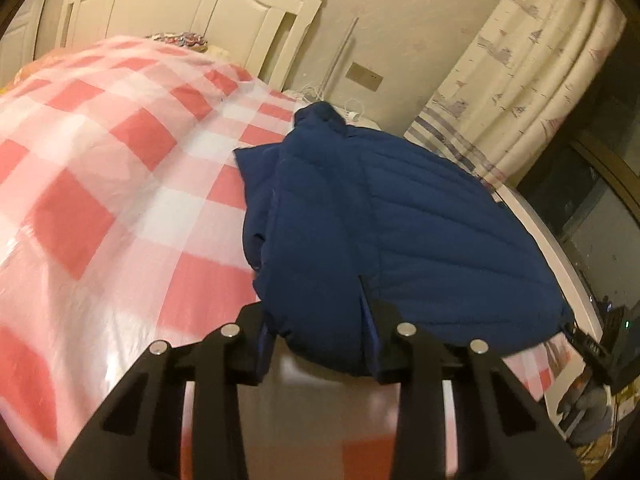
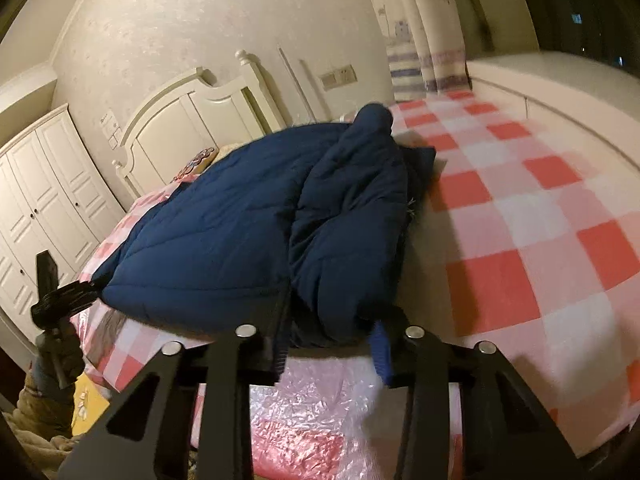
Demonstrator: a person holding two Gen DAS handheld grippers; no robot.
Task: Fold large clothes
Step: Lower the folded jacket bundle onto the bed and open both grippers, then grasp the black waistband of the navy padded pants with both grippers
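Your left gripper (image 1: pixel 318 344) is clamped on the near hem of the navy quilted jacket (image 1: pixel 400 220), its fingers (image 1: pixel 250 344) pressing folded fabric at the bed's near edge. Your right gripper (image 2: pixel 332 346) likewise grips the jacket (image 2: pixel 224 224) hem, a blue ribbed cuff (image 2: pixel 380 350) caught against the right finger. The jacket lies folded lengthwise on the red-and-white checked bed cover (image 1: pixel 100 184), collar toward the far headboard (image 1: pixel 192 4). In the right wrist view, your left gripper (image 2: pixel 70 300) appears at the jacket's near left corner. A patterned curtain (image 1: pixel 516 76) hangs at the far right.
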